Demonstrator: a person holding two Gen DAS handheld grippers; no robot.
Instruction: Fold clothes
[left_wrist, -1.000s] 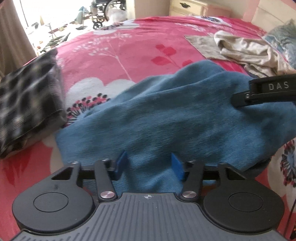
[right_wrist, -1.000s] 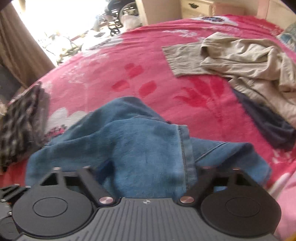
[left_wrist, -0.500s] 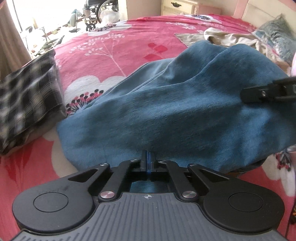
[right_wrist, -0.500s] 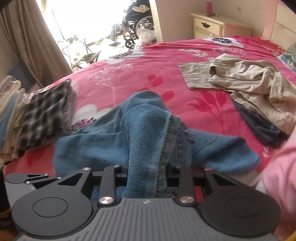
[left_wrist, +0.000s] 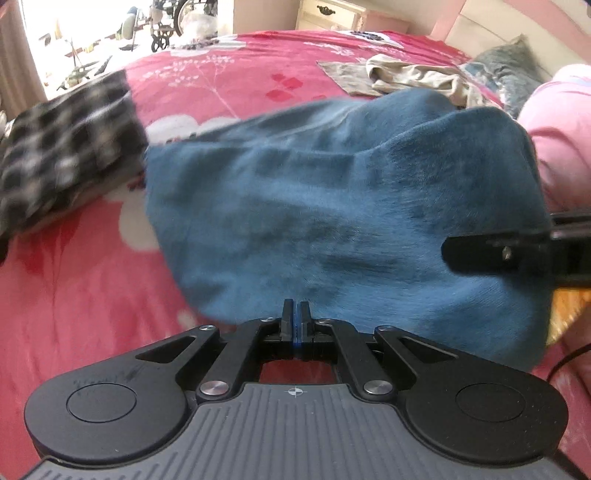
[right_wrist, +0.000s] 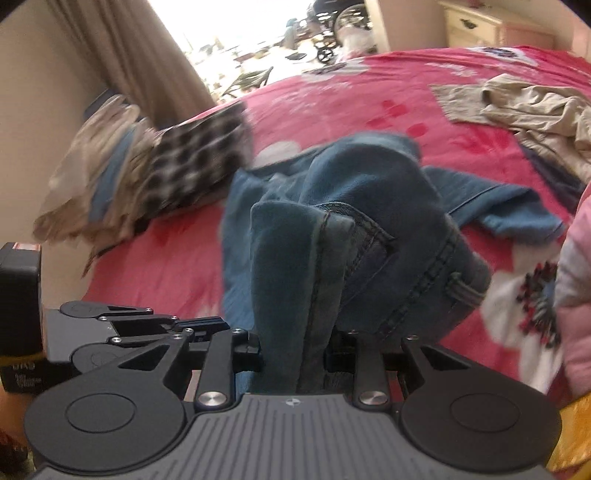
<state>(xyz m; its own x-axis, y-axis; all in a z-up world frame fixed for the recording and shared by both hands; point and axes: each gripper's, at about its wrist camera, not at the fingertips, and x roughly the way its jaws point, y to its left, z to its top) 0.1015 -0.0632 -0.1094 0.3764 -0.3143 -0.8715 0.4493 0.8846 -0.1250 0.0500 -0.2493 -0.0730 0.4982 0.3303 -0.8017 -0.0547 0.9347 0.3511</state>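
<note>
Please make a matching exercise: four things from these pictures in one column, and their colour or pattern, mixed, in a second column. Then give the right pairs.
Things:
1. jeans
2. bedspread
3. folded shirt
4. crumpled clothes

Colours:
A. beige
B. black and white checks
C. blue
D. pink-red with flowers

Pairs: 1-C, 2-D, 3-B, 4-A

Daylight from blown-out window; motion blur, perhaps worst left; fisheye-bent edges.

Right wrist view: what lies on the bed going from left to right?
Stack of folded clothes → checked garment → blue jeans, clamped in the right gripper → beige crumpled clothes.
</note>
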